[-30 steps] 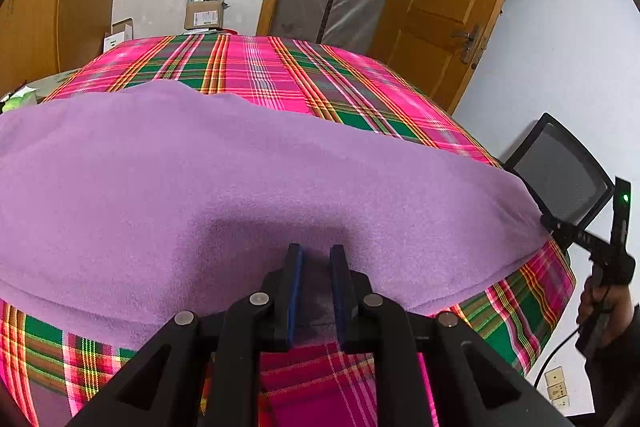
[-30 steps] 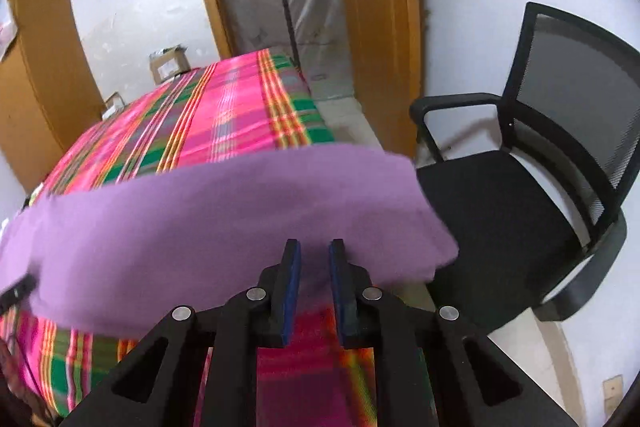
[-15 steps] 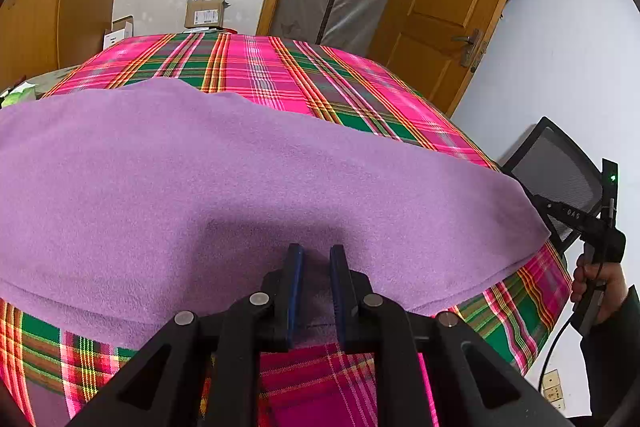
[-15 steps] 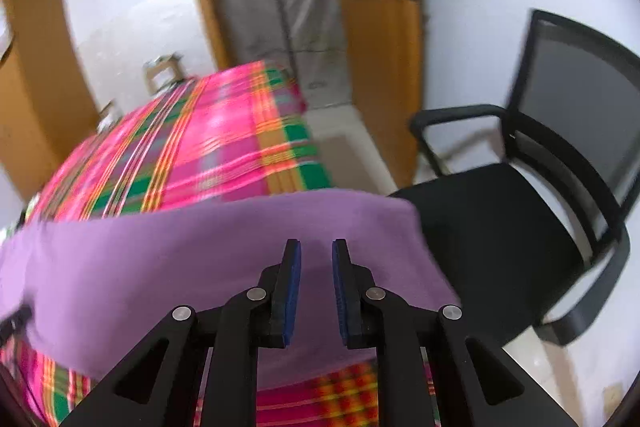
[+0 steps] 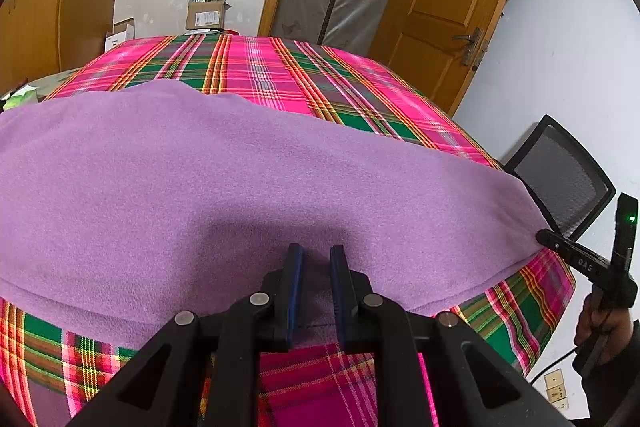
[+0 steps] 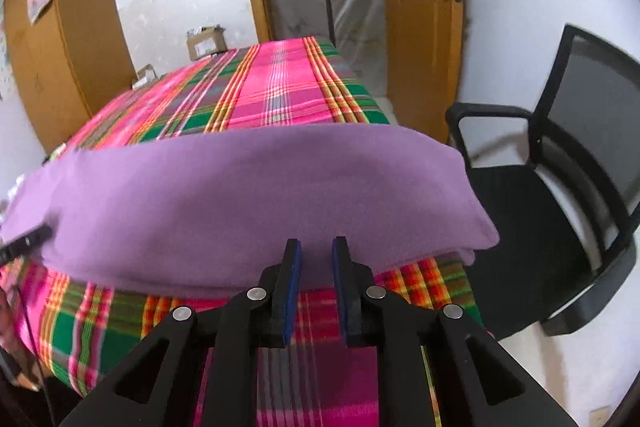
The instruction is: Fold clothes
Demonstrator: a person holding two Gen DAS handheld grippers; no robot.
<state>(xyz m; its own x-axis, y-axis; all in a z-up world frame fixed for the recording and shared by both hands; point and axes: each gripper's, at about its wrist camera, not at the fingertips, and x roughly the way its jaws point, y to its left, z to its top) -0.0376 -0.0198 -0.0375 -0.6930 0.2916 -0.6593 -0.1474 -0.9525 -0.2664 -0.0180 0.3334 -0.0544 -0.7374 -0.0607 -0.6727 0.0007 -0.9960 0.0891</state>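
Observation:
A purple cloth (image 5: 240, 187) lies folded in a wide band across the plaid-covered table (image 5: 280, 75). My left gripper (image 5: 316, 251) is shut on its near edge, the hem sitting deep between the blue pads. In the right wrist view the same purple cloth (image 6: 240, 195) ends in a corner at the right. My right gripper (image 6: 316, 245) hovers at the near edge there, jaws slightly apart and not pressing the fabric. From the left wrist view the right gripper (image 5: 548, 239) touches the cloth's right corner, held by a hand (image 5: 600, 323).
A black mesh office chair (image 6: 560, 187) stands close to the table's right side. A wooden door (image 5: 448, 7) and a plastic-covered doorway lie beyond the far end. Cardboard boxes (image 5: 206, 13) sit behind the table. Bare plaid (image 6: 280, 87) stretches past the cloth.
My right gripper let go of the cloth's edge, drew back and up, then came back down close to that edge. The left gripper stayed still, shut on the cloth.

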